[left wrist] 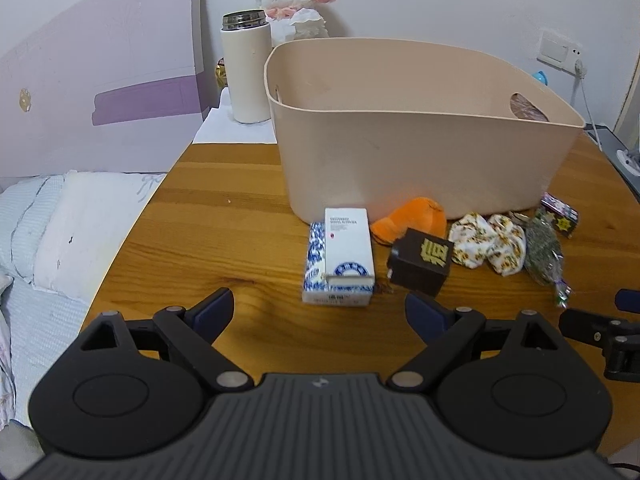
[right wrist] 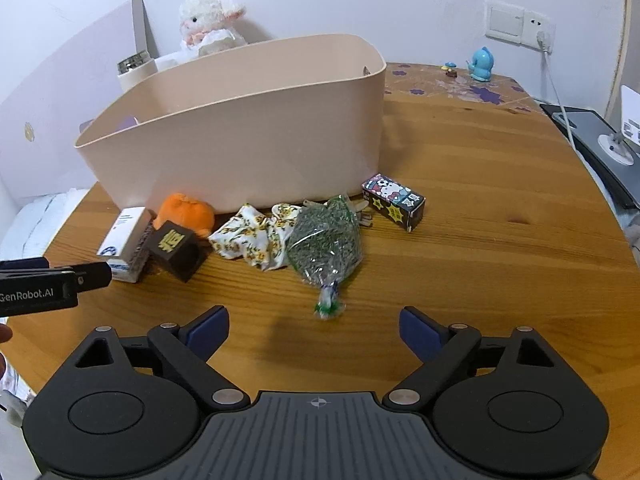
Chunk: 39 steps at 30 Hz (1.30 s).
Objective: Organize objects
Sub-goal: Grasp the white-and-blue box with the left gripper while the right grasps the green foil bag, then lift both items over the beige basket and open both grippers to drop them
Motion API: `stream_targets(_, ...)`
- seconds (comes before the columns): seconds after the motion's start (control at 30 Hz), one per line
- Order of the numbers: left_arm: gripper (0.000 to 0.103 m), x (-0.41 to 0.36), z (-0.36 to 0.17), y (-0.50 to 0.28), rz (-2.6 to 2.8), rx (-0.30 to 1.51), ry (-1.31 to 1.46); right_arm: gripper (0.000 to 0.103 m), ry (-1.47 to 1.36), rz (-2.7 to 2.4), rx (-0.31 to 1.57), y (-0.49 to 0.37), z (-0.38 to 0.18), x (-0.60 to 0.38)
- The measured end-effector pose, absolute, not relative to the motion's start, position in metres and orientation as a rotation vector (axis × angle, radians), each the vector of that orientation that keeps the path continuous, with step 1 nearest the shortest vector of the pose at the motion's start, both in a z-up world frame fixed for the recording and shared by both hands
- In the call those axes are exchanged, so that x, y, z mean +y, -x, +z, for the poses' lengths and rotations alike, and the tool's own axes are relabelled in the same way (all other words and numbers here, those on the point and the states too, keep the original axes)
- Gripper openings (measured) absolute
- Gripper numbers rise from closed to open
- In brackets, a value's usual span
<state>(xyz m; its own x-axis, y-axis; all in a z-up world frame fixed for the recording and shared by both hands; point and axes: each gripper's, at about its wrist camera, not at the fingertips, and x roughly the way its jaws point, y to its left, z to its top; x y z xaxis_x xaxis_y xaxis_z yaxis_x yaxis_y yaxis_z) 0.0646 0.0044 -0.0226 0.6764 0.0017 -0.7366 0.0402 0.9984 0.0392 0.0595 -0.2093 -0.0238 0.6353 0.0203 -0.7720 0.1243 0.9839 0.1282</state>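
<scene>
A beige plastic basket [left wrist: 420, 152] [right wrist: 240, 148] stands on the wooden table. In front of it lie a white and blue box [left wrist: 340, 260] [right wrist: 124, 240], an orange plush [left wrist: 412, 218] [right wrist: 186, 210], a black cube with a gold character [left wrist: 422, 264] [right wrist: 178, 250], a floral cloth [left wrist: 488, 246] [right wrist: 256, 240], a bag of green herbs [left wrist: 544, 248] [right wrist: 326, 240] and a cartoon-printed box [left wrist: 560, 210] [right wrist: 394, 200]. My left gripper [left wrist: 320, 312] is open, just short of the white and blue box. My right gripper [right wrist: 314, 330] is open, the bag's tied end just ahead of its jaws.
A white thermos [left wrist: 246, 68] and a lamb plush [left wrist: 294, 4] stand behind the basket. A bed with pillows [left wrist: 60, 220] lies left of the table. At the right are a blue figurine [right wrist: 482, 64], a wall socket with a cable [right wrist: 540, 36] and a dark device [right wrist: 592, 140].
</scene>
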Motion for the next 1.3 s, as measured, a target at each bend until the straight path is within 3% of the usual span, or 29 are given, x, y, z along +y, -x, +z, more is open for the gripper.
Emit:
stream_targets(0.27, 0.085, 0.0, -0.035, -0.093, -0.008, 0.84, -0.079, 0.081, -0.122, -0.043, 0.907, -0.091, -0.038, -0.213)
stream_targets(0.5, 0.084, -0.002, -0.039, -0.108, -0.004, 0.84, -0.092, 0.071, -0.115, -0.03, 0.913, -0.11, -0.046, -0.216)
stream_targets(0.6, 0.076, -0.004, -0.041, -0.114, -0.013, 0.845, -0.102, 0.067, -0.085, -0.015, 0.889, -0.114, -0.049, -0.215)
stream_targets(0.7, 0.068, -0.005, -0.044, -0.119, -0.027, 0.853, -0.102, 0.055, -0.078, -0.009, 0.878, -0.117, -0.049, -0.213)
stream_targets(0.83, 0.046, -0.007, -0.045, -0.121, -0.055, 0.867, -0.097, 0.051, -0.092, -0.007, 0.869, -0.116, -0.048, -0.215)
stream_targets(1.03, 0.044, -0.002, -0.045, -0.116, -0.069, 0.873, -0.075, 0.048, -0.125, 0.006, 0.876, -0.105, -0.046, -0.218)
stream_targets(1.1, 0.042, 0.0, -0.043, -0.113, -0.072, 0.871, -0.065, 0.048, -0.128, 0.002, 0.871, -0.1, -0.043, -0.218)
stream_targets(1.17, 0.034, 0.002, -0.04, -0.109, -0.078, 0.863, -0.058, 0.048, -0.133, -0.003, 0.863, -0.094, -0.039, -0.218)
stream_targets(1.3, 0.034, 0.005, -0.033, -0.099, -0.084, 0.845, -0.049, 0.047, -0.139, -0.009, 0.84, -0.081, -0.031, -0.218)
